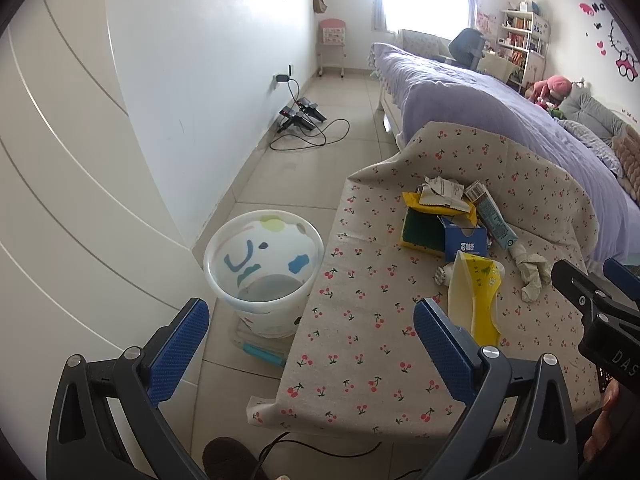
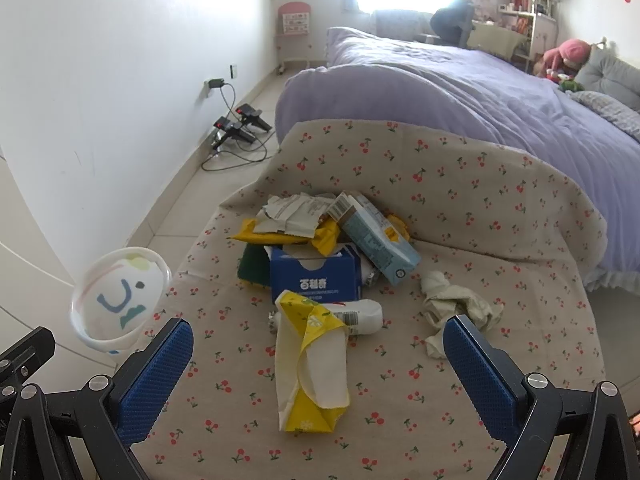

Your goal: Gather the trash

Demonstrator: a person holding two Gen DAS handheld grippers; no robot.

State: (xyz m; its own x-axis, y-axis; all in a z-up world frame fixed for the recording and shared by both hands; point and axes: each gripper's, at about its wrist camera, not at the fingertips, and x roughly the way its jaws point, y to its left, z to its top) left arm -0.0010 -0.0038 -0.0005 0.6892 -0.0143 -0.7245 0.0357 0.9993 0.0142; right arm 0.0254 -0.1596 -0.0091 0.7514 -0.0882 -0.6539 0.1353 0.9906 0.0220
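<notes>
In the left wrist view, nothing looks collected yet — the white bin (image 1: 264,272) at lower centre-left, on the floor just beside the cloth-covered table (image 1: 360,340), shows only its bare bottom through the rim. Your left gripper (image 1: 311,344) hangs spread wide and holding nothing, one pad over the bin side, the other over the table edge. The trash sits right of centre: a yellow wrapper (image 1: 476,296) nearest you, a blue box (image 1: 466,240) behind it, a crumpled tissue (image 1: 530,270) to the right.

In the right wrist view, your right gripper (image 2: 318,376) is likewise released and empty, with the yellow wrapper (image 2: 312,364) lying between its fingers at lower centre. The blue box (image 2: 316,276) stands open-topped just behind, a teal carton (image 2: 380,244) leaning over it, torn paper (image 2: 298,212) on top — the whole pile is still to be moved. The bin (image 2: 120,304) shows at lower left, and what shows of its inside is empty.
</notes>
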